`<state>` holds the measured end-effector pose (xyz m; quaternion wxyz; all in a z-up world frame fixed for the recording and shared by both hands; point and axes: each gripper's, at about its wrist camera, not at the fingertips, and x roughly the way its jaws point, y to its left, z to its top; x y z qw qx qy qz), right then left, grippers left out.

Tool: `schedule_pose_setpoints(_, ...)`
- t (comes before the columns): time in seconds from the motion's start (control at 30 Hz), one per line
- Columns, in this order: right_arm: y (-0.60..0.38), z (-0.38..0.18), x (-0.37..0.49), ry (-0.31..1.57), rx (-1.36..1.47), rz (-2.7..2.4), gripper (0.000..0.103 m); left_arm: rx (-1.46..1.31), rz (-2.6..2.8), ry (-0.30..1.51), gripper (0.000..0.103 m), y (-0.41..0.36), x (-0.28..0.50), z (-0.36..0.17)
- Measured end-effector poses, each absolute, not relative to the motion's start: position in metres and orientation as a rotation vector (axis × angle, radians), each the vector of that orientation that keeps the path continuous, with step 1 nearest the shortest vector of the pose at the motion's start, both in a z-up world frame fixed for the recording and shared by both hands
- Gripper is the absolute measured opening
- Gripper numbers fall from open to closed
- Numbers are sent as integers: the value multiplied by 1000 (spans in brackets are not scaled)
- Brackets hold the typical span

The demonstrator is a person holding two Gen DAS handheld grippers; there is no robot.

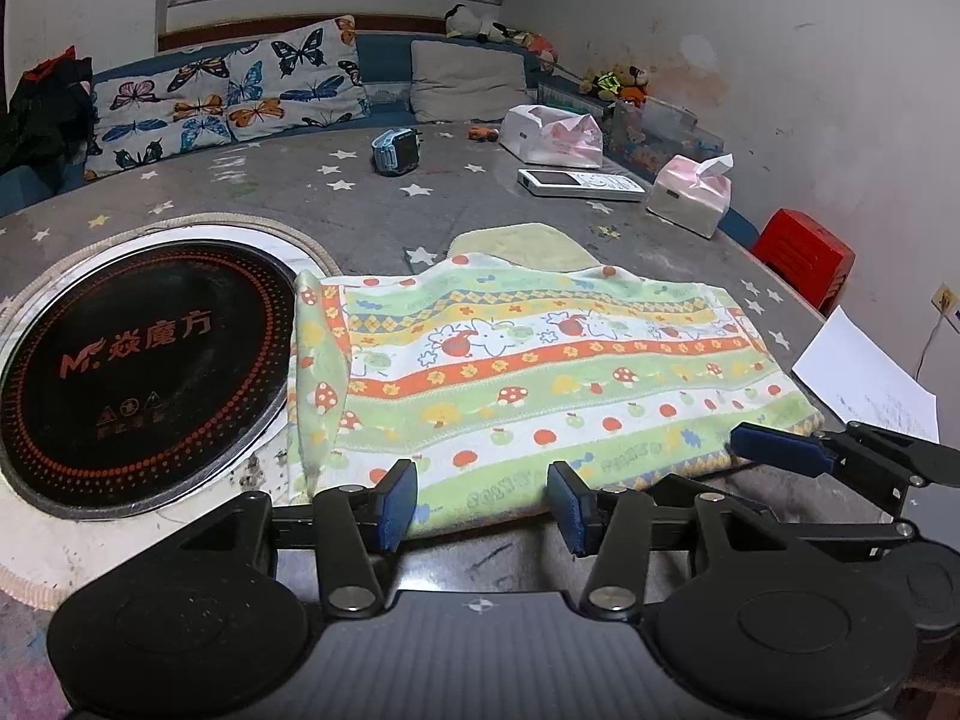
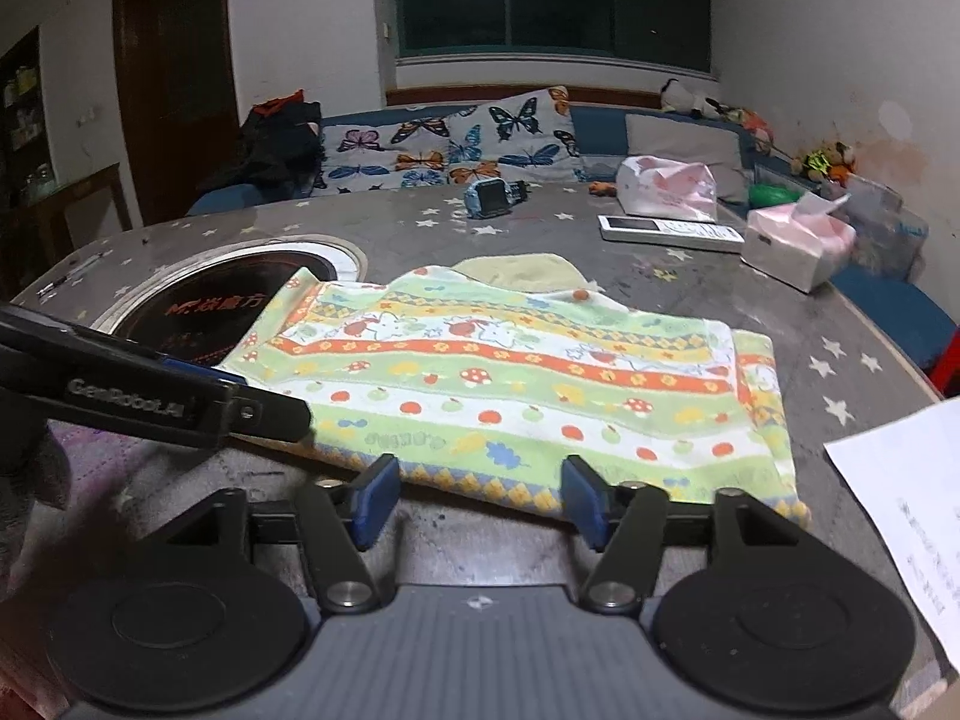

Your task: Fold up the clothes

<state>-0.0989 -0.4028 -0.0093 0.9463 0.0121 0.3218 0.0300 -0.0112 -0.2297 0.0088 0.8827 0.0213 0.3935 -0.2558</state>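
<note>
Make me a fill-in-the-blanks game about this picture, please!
1. The pillows behind the table have ____ printed on them.
2. The grey tablecloth is dotted with little ____.
3. The stool by the wall is coloured ____.
4. Both sets of tongs, left and right, are ____, gripping nothing.

Missing words: butterflies; stars; red; open

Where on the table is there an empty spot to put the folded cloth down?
Bare table lies between the round cooktop, the blue gadget and the patterned cloth. A smaller free strip runs between the cloth and the white remote. The far right corner is crowded: remote, two tissue packs and white paper.
</note>
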Motion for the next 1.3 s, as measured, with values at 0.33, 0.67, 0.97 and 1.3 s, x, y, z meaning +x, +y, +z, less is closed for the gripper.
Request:
schedule_pose_setpoints(0.33,-397,-13,-108,677,20,33,84,53,-497,810,72,-219,-29,11)
schedule_pose_setpoints(0.67,-392,-13,-113,688,13,-6,100,72,-468,802,84,-211,-45,7)
schedule_pose_setpoints(0.97,-389,-16,-119,704,34,-19,103,87,-435,789,94,-206,-53,5)
schedule_pose_setpoints(1.3,-387,-17,-125,708,38,-23,103,73,-429,795,103,-204,-58,4)
